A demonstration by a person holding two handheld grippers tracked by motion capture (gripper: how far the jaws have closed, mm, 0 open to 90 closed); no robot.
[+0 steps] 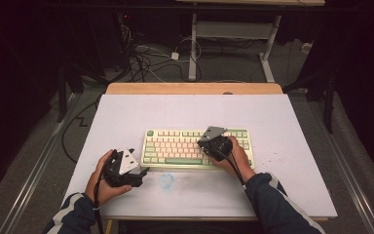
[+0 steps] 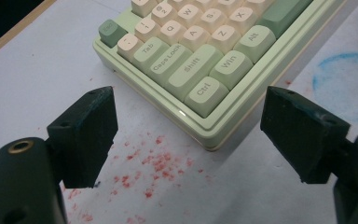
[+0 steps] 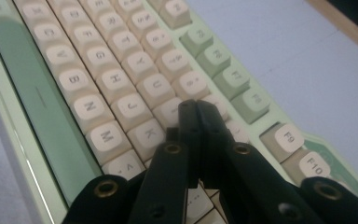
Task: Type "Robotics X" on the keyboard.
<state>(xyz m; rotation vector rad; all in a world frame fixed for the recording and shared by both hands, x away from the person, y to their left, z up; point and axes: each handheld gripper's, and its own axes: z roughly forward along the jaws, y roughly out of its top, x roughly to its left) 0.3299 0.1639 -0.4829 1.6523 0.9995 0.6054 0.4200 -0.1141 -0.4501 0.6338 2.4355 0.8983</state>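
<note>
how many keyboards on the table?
1. The green and cream keyboard lies at the middle of the white table. The right gripper, jaws shut, is over its keys; the left gripper, open, is off its left corner.

We count 1 keyboard [image 1: 197,148] on the table [image 1: 282,146], 2 grippers [image 1: 126,168] [image 1: 213,142], and 1 blue smudge [image 1: 166,181].

my jaws are black, both pairs. the keyboard [image 1: 197,147] is pale green with cream keys and sage-green modifiers; its space bar [image 3: 51,121] is a deeper green with dark lettering on the caps around it. the table [image 1: 292,146] is white, with red specks [image 2: 156,163] and a blue smudged ring [image 2: 349,70]. my sleeves [image 1: 272,204] are navy with white stripes.
</note>
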